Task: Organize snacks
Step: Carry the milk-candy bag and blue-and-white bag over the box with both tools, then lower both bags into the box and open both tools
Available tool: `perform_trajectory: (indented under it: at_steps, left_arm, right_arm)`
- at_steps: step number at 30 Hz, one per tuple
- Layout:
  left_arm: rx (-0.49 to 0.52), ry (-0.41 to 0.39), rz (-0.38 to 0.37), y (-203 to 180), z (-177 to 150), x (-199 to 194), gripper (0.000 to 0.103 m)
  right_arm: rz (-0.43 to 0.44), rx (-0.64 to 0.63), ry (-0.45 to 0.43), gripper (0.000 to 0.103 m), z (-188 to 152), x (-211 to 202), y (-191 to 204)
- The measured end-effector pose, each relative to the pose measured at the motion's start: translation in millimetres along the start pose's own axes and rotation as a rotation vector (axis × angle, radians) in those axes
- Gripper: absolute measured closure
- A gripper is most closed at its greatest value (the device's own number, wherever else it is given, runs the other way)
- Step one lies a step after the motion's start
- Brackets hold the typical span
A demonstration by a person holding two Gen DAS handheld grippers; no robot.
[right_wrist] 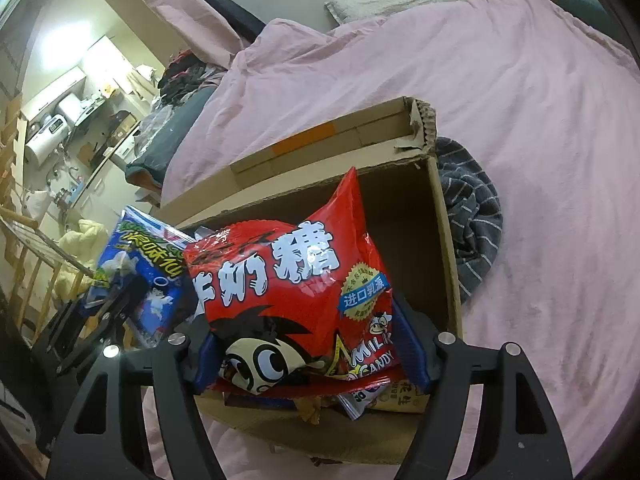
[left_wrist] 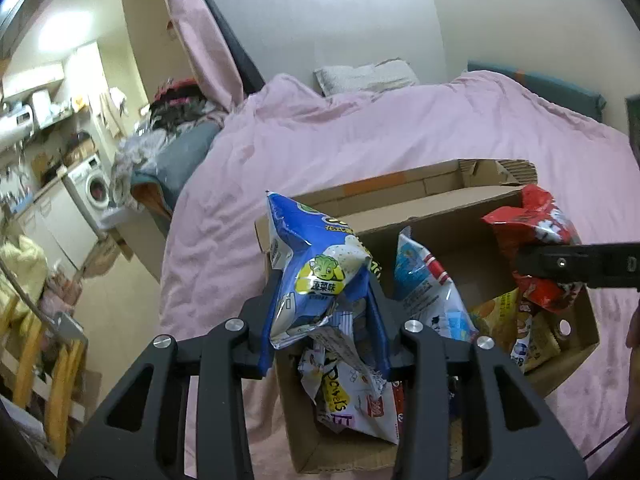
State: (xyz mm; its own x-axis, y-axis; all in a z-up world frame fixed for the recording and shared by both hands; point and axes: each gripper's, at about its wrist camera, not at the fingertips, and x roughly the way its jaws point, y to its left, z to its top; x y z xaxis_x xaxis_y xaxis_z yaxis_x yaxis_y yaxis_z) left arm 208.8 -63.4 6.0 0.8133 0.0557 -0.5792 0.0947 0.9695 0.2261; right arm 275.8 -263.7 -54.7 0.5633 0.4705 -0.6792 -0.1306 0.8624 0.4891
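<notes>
Snacks (left_wrist: pixel 352 392) fill the cardboard box (right_wrist: pixel 444 240); left claw (left_wrist: pixel 325 300) pinches a blue packet (left_wrist: pixel 316 264), right claw (right_wrist: pixel 312 344) a red bag (right_wrist: pixel 296 292).

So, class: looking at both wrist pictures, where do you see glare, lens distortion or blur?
Left wrist view: fisheye bends the room edges, dark corners, a ceiling light blows out upper left, and sheen glints on the blue snack bag. Right wrist view: same curved rim, glare streaks on the red milk candy bag; the kitchen area looks soft.

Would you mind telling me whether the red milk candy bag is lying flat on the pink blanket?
No, the red milk candy bag is held between the right gripper's jaws above the cardboard box.
</notes>
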Motion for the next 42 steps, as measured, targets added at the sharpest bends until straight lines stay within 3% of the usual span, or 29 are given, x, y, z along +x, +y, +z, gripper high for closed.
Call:
perform_trajectory:
  at_steps: [10,13,14,18,19,42]
  left_arm:
    - [-0.059,0.050,-0.035,8,0,5,0.067]
    - [-0.096,0.072,-0.054,13,-1,8,0.063]
    - [-0.116,0.075,-0.063,16,-1,7,0.055]
    - [-0.186,0.050,-0.087,25,0,1,0.015]
    - [-0.200,0.044,-0.099,27,0,0,0.012]
    - [-0.160,0.055,-0.087,20,-1,-3,0.011]
  right_arm:
    - [0.011,0.029,-0.003,0.025,0,-1,-7]
    - [0.018,0.028,0.001,0.015,1,-1,-8]
    - [0.015,0.027,-0.009,0.007,1,-3,-7]
    - [0.017,0.019,-0.056,0.000,3,-11,-6]
    - [0.010,0.019,-0.064,0.000,3,-13,-6]
    - [0.002,0.024,-0.058,0.000,3,-11,-7]
